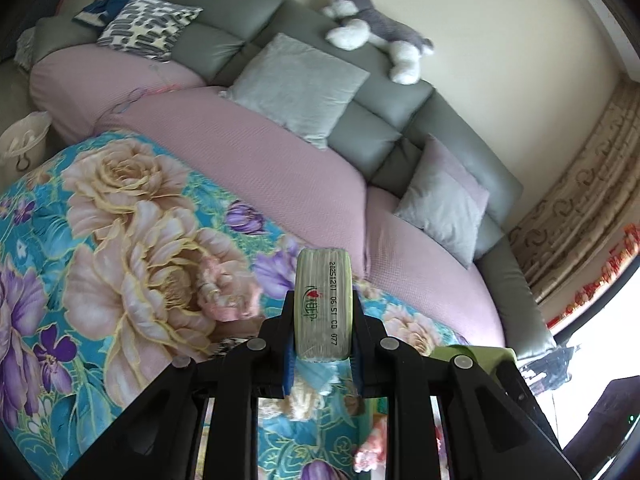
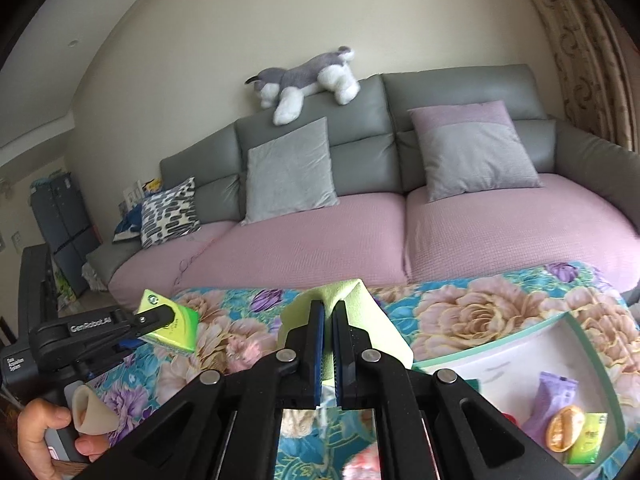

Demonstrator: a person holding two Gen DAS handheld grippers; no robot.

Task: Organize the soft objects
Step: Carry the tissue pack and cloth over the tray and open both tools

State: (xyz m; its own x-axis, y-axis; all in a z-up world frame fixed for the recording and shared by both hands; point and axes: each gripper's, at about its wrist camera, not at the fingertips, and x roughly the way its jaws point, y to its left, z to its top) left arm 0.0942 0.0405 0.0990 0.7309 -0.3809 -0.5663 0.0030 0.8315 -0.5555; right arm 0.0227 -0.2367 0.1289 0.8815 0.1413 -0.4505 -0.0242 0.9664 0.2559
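Over the floral cloth (image 2: 480, 312), both grippers hold soft goods before the sofa (image 2: 320, 240).

Left gripper (image 1: 323, 312) is clamped narrow on a green tissue pack (image 1: 323, 304), raised above the cloth; the right view shows the same pack (image 2: 176, 326) at its tip. Right gripper (image 2: 328, 344) is nearly closed, pinching a pale green cloth (image 2: 352, 312) just left of the white bin (image 2: 500, 346). Inside the bin lie a purple packet (image 2: 550, 404), an orange-yellow soft item (image 2: 564, 428) and another green pack (image 2: 588, 442). A plush dog (image 2: 308, 80) lies atop the sofa back, above grey cushions (image 2: 288, 172).
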